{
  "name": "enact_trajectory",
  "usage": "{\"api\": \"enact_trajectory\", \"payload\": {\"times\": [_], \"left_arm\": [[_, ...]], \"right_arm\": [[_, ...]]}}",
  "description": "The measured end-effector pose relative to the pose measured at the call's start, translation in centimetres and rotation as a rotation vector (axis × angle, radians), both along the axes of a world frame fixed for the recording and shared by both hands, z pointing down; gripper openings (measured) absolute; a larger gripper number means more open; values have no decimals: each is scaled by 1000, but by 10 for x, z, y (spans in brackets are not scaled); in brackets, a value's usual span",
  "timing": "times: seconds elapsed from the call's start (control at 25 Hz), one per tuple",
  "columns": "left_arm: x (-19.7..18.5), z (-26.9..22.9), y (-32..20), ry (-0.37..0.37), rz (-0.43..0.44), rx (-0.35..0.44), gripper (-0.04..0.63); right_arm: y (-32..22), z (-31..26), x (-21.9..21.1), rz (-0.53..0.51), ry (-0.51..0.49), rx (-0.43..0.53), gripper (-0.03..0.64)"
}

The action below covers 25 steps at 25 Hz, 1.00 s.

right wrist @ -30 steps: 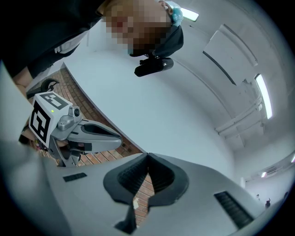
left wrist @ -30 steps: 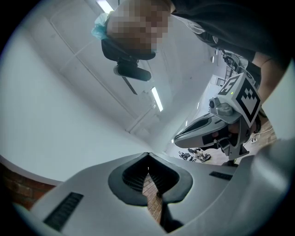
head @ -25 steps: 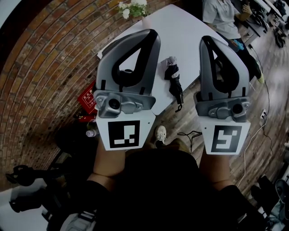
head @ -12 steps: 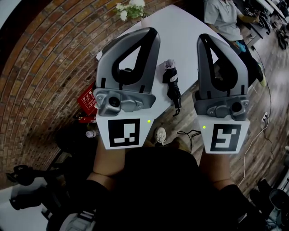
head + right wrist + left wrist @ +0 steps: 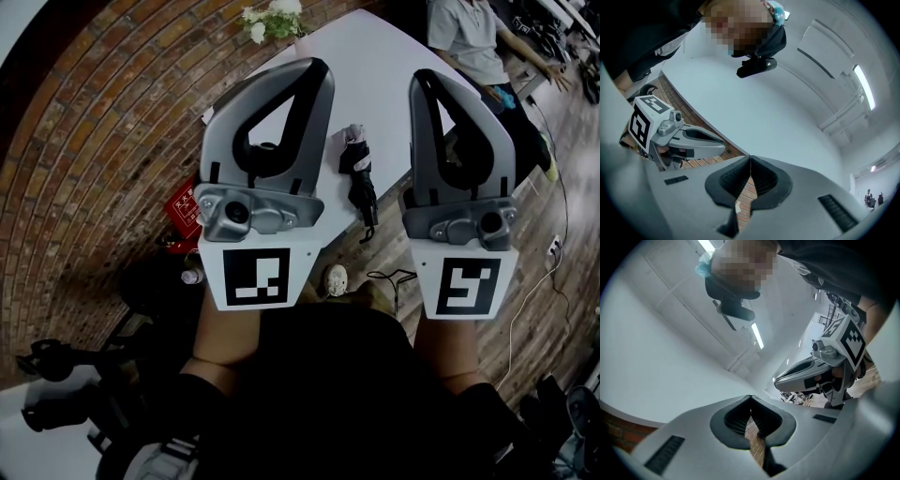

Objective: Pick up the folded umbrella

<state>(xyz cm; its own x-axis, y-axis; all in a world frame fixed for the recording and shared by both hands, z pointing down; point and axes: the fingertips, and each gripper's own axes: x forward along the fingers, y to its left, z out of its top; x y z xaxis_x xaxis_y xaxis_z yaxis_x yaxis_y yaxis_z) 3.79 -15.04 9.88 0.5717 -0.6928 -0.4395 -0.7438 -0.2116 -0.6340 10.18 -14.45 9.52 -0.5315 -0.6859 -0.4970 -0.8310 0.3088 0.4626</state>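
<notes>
White tabletop point(image 5: 375, 75) bears the folded umbrella point(image 5: 357, 172) at its near edge, seen between the left gripper point(image 5: 317, 67) and right gripper point(image 5: 422, 81), both clenched empty.

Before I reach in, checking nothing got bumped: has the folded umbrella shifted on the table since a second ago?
No. The folded umbrella lies at the same spot on the white table, at its near edge.

The folded umbrella point(image 5: 357, 172) lies on the table point(image 5: 375, 75) (near its edge), flowers point(image 5: 272, 17) behind.
</notes>
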Motion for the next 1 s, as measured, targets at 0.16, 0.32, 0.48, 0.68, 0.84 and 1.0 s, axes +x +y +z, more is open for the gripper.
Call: {"api": "enact_trajectory", "payload": {"times": [0.16, 0.32, 0.48, 0.68, 0.84, 1.0], "left_arm": [[3, 3, 1, -26, -2, -2, 12], [0, 3, 1, -5, 7, -9, 12], [-2, 5, -3, 4, 19, -16, 12], [1, 9, -8, -17, 46, -21, 12], [-2, 13, -20, -9, 75, -39, 12], [2, 11, -31, 17, 117, -42, 12]], "right_arm": [[-3, 4, -2, -2, 2, -12, 28], [-5, 6, -4, -6, -16, -27, 28], [-8, 9, -6, -30, -24, -39, 28], [-16, 15, -15, -42, -21, -74, 28], [-27, 28, -17, -21, -18, -124, 28], [-44, 32, -19, -24, -40, -184, 28]]}}
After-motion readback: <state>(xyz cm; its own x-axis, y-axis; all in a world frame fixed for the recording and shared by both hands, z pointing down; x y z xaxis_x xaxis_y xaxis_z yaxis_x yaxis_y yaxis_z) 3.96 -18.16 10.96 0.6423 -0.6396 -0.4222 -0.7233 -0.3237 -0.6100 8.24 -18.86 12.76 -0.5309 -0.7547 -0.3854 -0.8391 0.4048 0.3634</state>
